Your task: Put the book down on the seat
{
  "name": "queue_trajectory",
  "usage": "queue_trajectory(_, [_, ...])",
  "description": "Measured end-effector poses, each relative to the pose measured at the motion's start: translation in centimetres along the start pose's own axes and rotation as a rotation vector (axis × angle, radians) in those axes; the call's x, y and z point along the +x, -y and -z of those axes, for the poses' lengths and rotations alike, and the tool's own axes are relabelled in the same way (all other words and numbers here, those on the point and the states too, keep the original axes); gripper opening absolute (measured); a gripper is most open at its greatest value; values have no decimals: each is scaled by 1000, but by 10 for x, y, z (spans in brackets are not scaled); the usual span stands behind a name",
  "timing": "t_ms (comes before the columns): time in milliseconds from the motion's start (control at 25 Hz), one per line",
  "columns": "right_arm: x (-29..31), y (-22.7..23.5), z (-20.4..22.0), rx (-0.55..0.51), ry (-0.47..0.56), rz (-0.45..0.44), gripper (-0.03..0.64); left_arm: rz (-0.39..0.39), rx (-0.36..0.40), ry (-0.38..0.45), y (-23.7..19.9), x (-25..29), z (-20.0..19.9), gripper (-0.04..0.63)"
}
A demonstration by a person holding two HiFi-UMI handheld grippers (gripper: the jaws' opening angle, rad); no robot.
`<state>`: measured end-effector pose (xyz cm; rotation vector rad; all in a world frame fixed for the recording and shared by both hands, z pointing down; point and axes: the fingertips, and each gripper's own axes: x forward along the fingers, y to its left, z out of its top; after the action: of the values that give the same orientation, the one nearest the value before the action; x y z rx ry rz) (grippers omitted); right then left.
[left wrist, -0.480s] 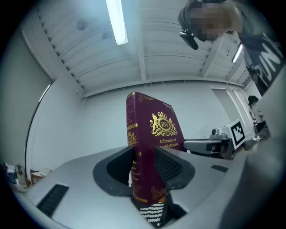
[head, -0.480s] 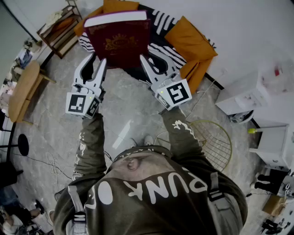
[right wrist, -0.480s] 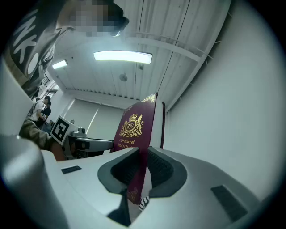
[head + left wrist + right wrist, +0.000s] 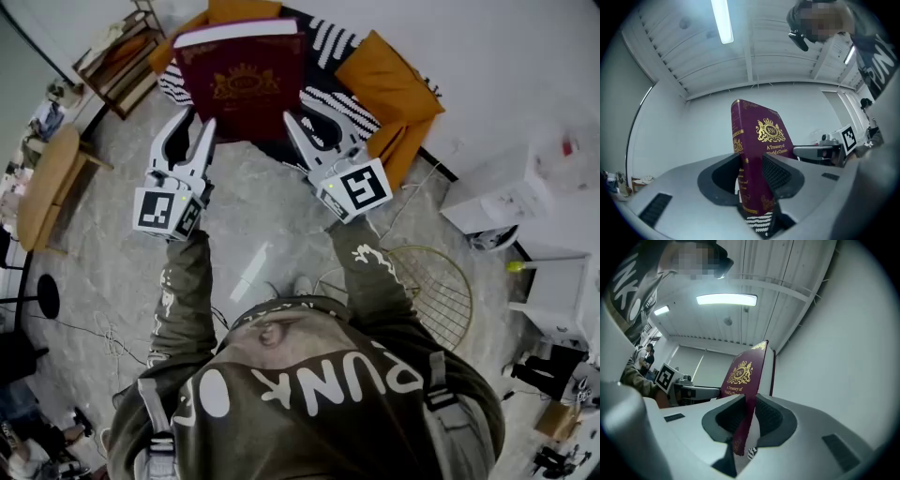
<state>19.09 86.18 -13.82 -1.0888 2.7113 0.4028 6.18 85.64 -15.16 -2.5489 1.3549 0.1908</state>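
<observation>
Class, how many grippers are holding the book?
2. The left gripper clamps the book at its near left corner; the right gripper clamps its near right corner. No others show.

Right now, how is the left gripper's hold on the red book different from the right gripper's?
The left gripper grips the book at its spine corner; the right gripper grips the corner by the white page edges. In the head view the left gripper sits at the book's lower left, the right gripper at its lower right. Both are shut on the book's bottom edge.
</observation>
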Motion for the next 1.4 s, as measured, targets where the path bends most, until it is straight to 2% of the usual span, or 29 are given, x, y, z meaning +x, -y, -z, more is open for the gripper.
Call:
queue_trajectory(320, [-3, 3, 13, 24, -9, -17, 77, -15, -5, -21, 3, 0, 13, 135])
queue_trajectory(560, [-2, 44, 30, 57, -18, -48, 77, -37, 4, -61, 10, 39, 28, 135])
queue_trajectory(720, [12, 55, 44, 65, -27, -52, 77, -44, -4, -71, -3, 52, 39, 135])
queue_trajectory(960, [57, 81, 78, 66, -53, -37, 77, -33, -24, -74, -46, 87, 71, 135])
queue_trajectory(1400, [185, 146, 136, 62, -104, 23, 77, 14, -91, -77, -169, 179, 129, 135])
